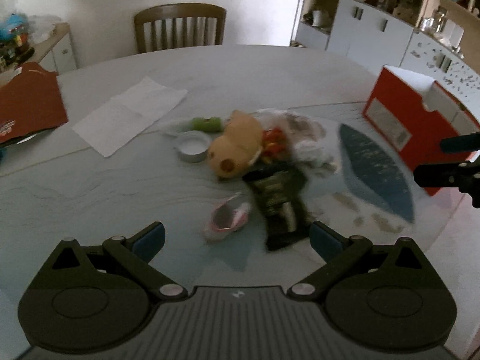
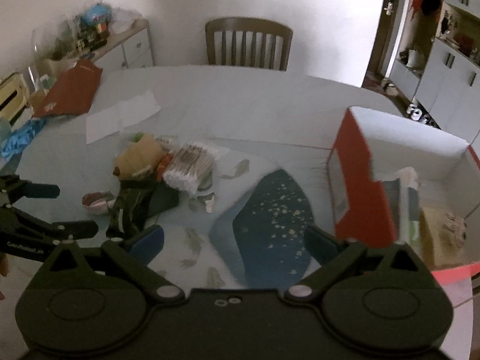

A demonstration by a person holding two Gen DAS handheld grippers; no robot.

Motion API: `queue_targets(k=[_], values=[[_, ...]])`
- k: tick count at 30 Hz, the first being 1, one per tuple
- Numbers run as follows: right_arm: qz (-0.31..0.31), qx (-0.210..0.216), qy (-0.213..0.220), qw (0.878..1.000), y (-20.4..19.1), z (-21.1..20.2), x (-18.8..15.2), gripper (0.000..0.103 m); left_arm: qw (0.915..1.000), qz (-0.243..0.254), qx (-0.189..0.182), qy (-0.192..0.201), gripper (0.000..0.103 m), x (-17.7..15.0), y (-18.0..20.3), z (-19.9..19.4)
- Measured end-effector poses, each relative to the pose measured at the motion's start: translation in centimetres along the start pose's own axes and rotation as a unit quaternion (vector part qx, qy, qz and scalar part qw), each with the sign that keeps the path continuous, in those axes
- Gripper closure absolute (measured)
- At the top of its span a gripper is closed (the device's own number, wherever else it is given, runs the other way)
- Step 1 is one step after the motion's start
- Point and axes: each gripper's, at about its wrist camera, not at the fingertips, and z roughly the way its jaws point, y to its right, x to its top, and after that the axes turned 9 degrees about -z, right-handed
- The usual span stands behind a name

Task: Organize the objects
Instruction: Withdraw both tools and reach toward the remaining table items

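Note:
A heap of small things lies mid-table: a tan plush toy, a round white tin, a green piece, a dark packet, a small pink-and-white item and a pack of cotton swabs. My left gripper hangs open just short of the packet and the pink item. My right gripper is open over a dark blue patch of the cloth, left of the open red box. Both hold nothing.
The red box has a few things inside at its near end. A white paper and a red bag lie far left on the round table. A chair stands behind; cabinets line the right.

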Motion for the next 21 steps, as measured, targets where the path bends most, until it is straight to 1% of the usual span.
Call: queue_targets(k=[6,8,11,15,18,21], values=[[-0.003,0.027,-0.007,1.000,-1.6,1.7,0.9,0.005,0.9997,0.009,0.021,0.009,0.000,-0.2,-1.5,1.7],[-0.010,0.035,-0.007,0.999,-2.4,2.2,1.3,0.005,0.9995,0.019,0.022,0.012,0.000,-0.2,-1.8,2.2],[-0.021,0.035,-0.010,0.999,-3.8,3.3,1.9,0.005,0.9990,0.034,0.025,0.012,0.000,-0.5,-2.1,3.0],[-0.016,0.051,-0.022,0.998,-4.9,4.6,2.5,0.006,0.9986,0.043,0.028,0.008,0.000,-0.9,-2.0,3.9],[-0.022,0.050,-0.030,0.998,-6.0,5.5,2.9,0.006,0.9983,0.047,0.030,0.019,0.000,-1.0,-1.9,4.1],[-0.016,0.059,-0.039,0.997,-6.7,6.3,3.2,0.008,0.9975,0.054,0.033,0.030,0.000,-0.9,-1.6,4.2]])
